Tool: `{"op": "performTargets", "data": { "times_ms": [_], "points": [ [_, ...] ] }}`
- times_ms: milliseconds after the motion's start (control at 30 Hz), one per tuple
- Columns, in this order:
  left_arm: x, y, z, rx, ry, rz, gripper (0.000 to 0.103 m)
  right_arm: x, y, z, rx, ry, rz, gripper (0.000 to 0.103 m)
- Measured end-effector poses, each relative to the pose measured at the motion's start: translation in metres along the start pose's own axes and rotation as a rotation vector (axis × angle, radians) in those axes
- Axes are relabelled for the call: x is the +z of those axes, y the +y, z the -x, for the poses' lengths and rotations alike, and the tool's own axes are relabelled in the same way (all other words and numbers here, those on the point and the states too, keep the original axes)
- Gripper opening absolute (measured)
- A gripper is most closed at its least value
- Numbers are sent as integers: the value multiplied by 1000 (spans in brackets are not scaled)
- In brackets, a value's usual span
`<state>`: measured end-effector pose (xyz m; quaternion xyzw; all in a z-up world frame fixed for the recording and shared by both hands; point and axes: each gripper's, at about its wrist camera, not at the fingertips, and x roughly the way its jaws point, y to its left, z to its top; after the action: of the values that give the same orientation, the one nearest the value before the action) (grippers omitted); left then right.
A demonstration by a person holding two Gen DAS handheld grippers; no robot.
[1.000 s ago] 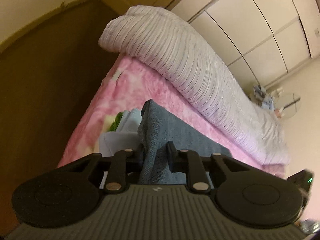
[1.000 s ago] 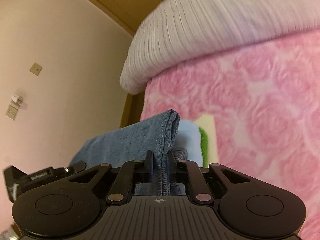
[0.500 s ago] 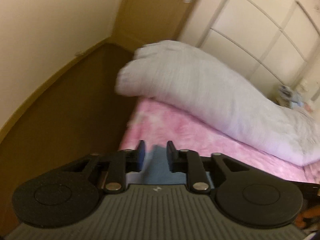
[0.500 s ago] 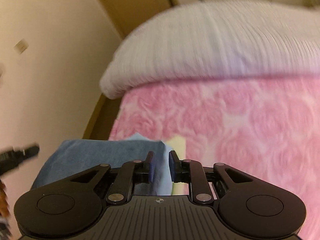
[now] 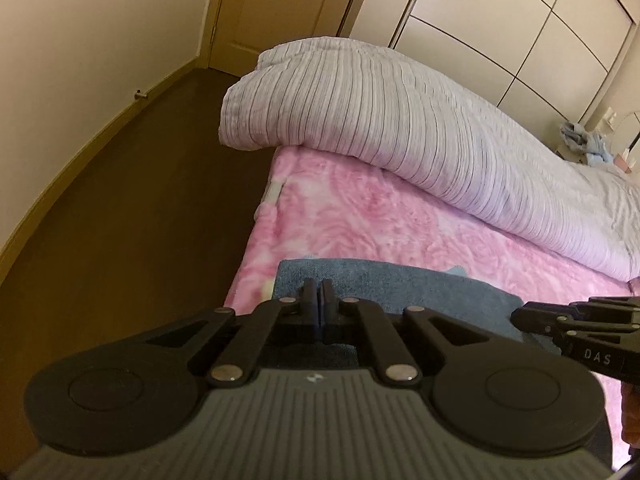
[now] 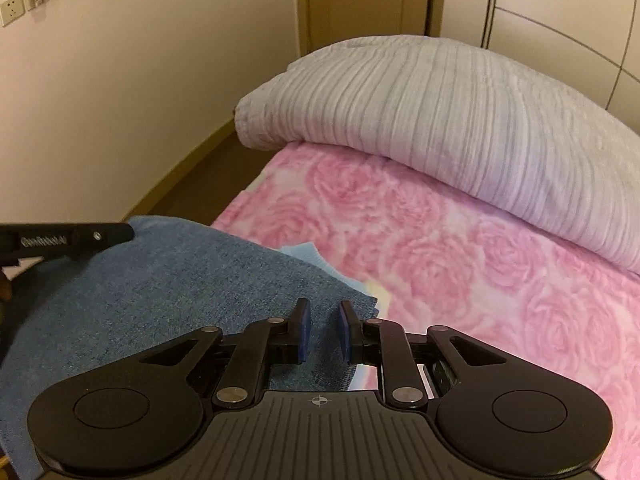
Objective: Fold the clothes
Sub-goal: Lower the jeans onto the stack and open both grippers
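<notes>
We see the folded denim garment lying flat on the pink rose blanket; our left gripper has just closed empty above it, our right gripper stands parted, empty.

Folded blue denim garment, coarse and matt, is seen on a fluffy pink rose-patterned fleece blanket. A ribbed, striped quilt looks soft. Gripper bodies are matt black plastic.

my left gripper body hides the near part of the folded jeans; the light blue cloth under them barely shows.
</notes>
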<state>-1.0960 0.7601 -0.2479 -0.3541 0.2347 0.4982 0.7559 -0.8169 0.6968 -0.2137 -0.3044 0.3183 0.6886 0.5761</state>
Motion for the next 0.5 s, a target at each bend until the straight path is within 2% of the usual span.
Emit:
{"op": "performTargets", "data": {
  "times_ms": [100,167,400,500],
  "points": [
    [2,-7,18,20,-25,-33,4,7,-12,16,38,13,-83,19],
    [-2,-8,40,26,-45,-10,4,6,-12,40,85,-13,-102,19],
    [-51,-17,114,86,-56,84,3,-35,21,110,213,-31,-13,19],
    [-72,-18,116,130,-1,97,3,-55,44,111,237,11,31,19]
  ]
}}
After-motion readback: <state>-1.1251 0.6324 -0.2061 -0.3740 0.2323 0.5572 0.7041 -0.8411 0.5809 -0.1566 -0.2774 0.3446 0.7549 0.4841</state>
